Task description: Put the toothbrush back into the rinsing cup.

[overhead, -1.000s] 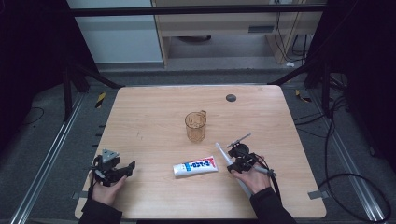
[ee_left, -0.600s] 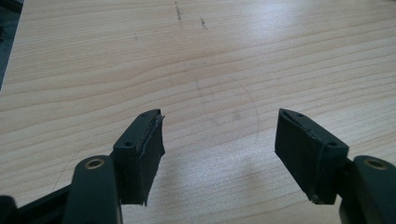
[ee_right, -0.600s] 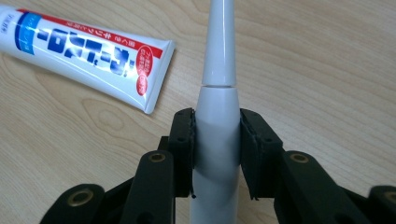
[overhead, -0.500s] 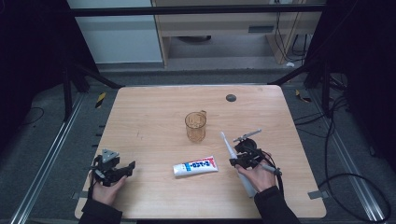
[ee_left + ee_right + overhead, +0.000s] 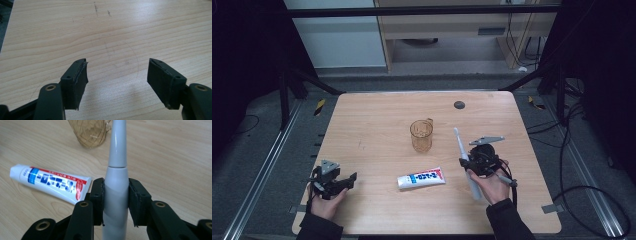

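My right gripper (image 5: 468,164) is clenched on the toothbrush (image 5: 464,160), its two pads pressing the white handle from either side, as the right gripper view shows (image 5: 116,185). In the high view the toothbrush slants across the right part of the table (image 5: 377,120), its thin end pointing up toward the cup (image 5: 421,135) and its thick end running down past my hand. I cannot tell whether the thick end touches the wood. The cup stands upright near the table's middle, just left of the brush tip. The tube (image 5: 421,178) lies flat on the wood, left of my right gripper and below the cup, apart from both. My left gripper (image 5: 343,181) sits low at the table's near left corner, jaws spread wide over bare wood with nothing between them.
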Available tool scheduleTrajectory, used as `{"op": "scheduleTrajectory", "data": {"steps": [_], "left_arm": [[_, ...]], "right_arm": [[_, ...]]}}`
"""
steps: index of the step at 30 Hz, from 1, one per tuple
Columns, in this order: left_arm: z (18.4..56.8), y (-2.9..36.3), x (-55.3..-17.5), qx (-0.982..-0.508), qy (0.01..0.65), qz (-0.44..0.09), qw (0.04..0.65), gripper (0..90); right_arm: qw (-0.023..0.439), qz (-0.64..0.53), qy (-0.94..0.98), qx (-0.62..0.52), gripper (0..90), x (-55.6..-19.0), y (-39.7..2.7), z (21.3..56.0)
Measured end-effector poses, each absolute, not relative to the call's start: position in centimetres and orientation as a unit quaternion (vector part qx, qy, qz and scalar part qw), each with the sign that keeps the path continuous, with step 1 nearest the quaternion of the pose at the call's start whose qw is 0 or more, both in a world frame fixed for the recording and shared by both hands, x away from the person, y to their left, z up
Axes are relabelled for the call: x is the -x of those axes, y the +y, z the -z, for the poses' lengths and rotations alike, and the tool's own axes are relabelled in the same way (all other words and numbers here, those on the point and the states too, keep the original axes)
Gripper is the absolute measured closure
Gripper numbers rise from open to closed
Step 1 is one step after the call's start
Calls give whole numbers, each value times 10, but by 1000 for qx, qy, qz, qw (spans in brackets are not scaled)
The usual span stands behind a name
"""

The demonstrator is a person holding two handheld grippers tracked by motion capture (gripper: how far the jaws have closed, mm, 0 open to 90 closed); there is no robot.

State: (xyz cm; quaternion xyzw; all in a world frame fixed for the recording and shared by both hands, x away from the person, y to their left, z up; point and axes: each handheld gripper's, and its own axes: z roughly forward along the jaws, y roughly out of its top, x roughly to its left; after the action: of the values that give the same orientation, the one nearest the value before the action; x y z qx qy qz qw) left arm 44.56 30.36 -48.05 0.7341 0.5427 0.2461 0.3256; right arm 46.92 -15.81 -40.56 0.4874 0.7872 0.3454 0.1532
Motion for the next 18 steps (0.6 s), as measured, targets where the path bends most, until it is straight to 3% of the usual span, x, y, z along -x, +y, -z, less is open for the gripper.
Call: {"op": "scheduleTrajectory", "data": {"steps": [18], "left_arm": [[481,303,-446,-734,541,-248,327,317]], "right_arm": [[233,-463,698,-495,676,-475,-166,383]]}}
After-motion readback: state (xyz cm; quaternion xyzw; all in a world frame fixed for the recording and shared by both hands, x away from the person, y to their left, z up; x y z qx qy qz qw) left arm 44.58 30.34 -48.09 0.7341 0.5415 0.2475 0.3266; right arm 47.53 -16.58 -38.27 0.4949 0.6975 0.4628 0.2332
